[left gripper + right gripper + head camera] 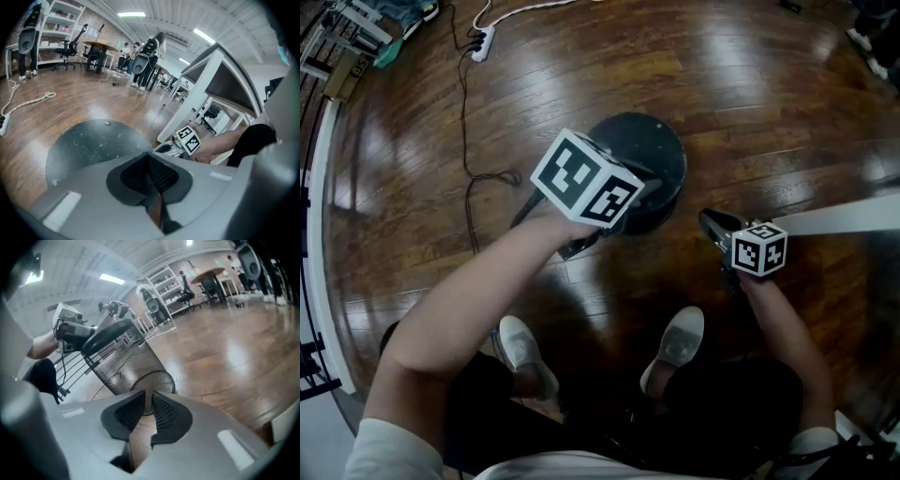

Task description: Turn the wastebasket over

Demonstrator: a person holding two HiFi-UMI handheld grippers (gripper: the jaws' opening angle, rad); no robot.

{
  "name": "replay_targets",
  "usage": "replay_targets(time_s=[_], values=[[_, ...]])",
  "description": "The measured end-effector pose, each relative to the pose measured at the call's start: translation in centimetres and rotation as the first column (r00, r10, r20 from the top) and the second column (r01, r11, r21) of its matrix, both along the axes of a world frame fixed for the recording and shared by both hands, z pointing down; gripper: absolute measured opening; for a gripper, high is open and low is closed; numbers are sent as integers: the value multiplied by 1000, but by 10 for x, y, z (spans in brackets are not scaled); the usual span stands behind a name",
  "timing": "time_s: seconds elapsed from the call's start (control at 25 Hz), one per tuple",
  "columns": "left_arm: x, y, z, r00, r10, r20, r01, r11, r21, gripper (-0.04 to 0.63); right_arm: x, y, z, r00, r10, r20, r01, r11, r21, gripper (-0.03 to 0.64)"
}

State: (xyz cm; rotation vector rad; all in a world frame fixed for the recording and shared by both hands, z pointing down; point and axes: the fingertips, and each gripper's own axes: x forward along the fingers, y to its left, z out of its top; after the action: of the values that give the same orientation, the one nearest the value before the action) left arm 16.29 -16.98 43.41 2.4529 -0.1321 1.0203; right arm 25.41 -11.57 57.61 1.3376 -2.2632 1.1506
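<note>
Wastebasket (pixel 649 155): tilted, mid-turn. Left gripper (pixel 150 157) closed, seemingly pinching rim (pixel 110 333). Right gripper (pixel 144 399) slightly parted, empty, near base (pixel 152 383). Next: swing base up, rim down.

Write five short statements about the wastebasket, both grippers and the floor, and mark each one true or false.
1. The wastebasket is made of black mesh. True.
2. The left gripper has its jaws wide apart. False: they are together, at the wastebasket's rim.
3. The right gripper grips the wastebasket. False: it is apart from it, jaws slightly parted with nothing between them.
4. A white power strip lies on the wooden floor. True.
5. The person wears light shoes. True.
</note>
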Motion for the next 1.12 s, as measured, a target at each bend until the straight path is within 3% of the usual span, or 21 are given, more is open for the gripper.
replay_targets(time_s=[0.16,0.32,0.44,0.64,0.84,0.96,1.12], values=[[-14,2,-34,991,-14,-131,29,993,117,0,8,2,-80,989,-87,-118,100,989,110,74],[-56,13,-101,969,-6,-247,67,969,238,0,0,9,-182,973,-129,-192,173,957,232,119],[-94,31,-164,940,14,-340,88,955,282,0,-19,25,-262,955,-153,-254,231,921,315,127],[-155,67,-239,910,13,-415,155,916,369,2,-62,77,-357,915,-207,-345,345,845,409,137],[-188,122,-287,860,-50,-508,281,877,390,2,-96,150,-392,874,-244,-420,432,786,442,143],[-196,160,-297,862,-31,-506,277,865,419,2,-103,189,-392,849,-244,-469,463,771,438,164],[-211,206,-300,876,4,-482,241,863,444,2,-105,218,-389,857,-231,-460,450,771,451,166]])
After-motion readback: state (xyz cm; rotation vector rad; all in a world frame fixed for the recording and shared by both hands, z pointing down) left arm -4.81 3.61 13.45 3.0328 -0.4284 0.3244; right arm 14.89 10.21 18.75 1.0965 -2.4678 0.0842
